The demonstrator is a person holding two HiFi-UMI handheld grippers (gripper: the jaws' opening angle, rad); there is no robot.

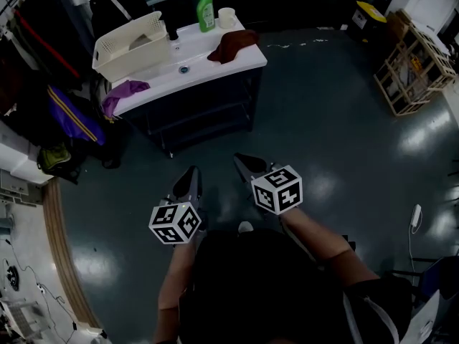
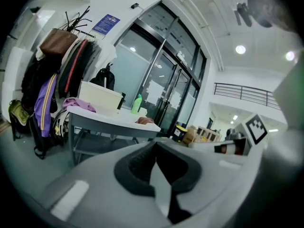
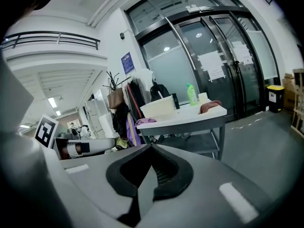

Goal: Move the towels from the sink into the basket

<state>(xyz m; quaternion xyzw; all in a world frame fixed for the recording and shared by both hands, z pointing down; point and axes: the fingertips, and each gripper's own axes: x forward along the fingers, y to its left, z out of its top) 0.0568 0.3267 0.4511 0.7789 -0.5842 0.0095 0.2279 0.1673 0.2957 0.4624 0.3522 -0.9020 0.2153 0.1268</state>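
A white sink unit (image 1: 215,67) stands ahead across the dark floor. On its right end lies a dark red towel (image 1: 232,44); a purple towel (image 1: 123,92) hangs over its left end. A cream basket (image 1: 131,44) sits on the sink's back left. My left gripper (image 1: 191,178) and right gripper (image 1: 245,165) are both shut and empty, held side by side well short of the sink. In the left gripper view the red towel (image 2: 145,120), purple towel (image 2: 78,103) and basket (image 2: 100,97) lie far beyond the jaws. The right gripper view shows the basket (image 3: 158,108) and red towel (image 3: 210,106) likewise distant.
A green bottle (image 1: 206,11) and a white cup (image 1: 227,17) stand at the sink's back. A coat rack with bags and clothes (image 1: 43,84) is at the left. A wooden crate frame (image 1: 414,67) stands at the right. Glass doors (image 3: 213,61) are behind the sink.
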